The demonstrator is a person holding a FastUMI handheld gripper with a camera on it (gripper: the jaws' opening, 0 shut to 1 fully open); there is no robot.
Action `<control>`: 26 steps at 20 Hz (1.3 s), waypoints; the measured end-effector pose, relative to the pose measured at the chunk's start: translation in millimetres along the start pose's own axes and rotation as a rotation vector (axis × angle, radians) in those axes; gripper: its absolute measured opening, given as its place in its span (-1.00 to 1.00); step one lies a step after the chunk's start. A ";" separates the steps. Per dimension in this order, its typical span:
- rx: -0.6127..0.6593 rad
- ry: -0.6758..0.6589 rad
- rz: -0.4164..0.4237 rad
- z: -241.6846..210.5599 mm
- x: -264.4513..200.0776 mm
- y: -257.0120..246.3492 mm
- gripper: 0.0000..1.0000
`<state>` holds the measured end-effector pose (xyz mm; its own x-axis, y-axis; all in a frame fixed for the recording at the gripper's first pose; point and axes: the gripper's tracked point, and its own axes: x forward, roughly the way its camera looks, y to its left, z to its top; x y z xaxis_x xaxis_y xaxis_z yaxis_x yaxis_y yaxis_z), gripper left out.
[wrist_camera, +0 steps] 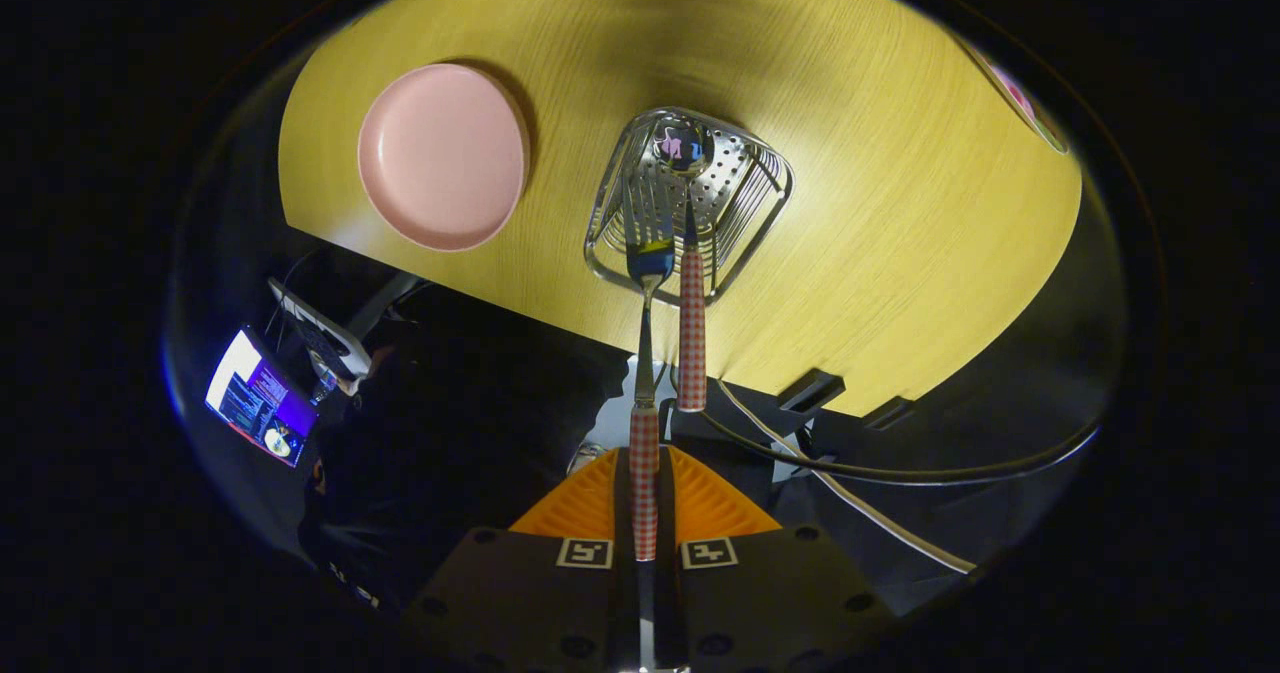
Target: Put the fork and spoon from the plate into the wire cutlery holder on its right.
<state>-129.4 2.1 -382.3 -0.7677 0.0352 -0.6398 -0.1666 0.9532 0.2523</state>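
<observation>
Near the middle of the frame the fork (pixel 648 253) hangs tines-down over the wire cutlery holder (pixel 690 203), its checked handle pinched between both orange fingers of the gripper (pixel 645 498). The spoon (pixel 690 283) already stands in the holder, just right of the fork. A good finish, I'd judge, is lowering the fork straight down before letting go, keeping off the spoon's handle and the wire rim. At upper left the pink plate (pixel 443 156) sits bare on the yellow table (pixel 900 253); cables (pixel 860 473) trail below the table edge.
</observation>
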 end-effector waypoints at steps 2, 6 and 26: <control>0.003 0.041 -0.012 8.6 1.9 -8.0 -0.80; -0.003 0.096 -0.037 20.4 4.3 -16.0 -0.80; -0.039 -0.222 0.021 41.2 -15.0 -4.7 0.56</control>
<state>-91.7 9.5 -403.7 -0.6172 0.1244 -0.7769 -0.1787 0.9395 0.2923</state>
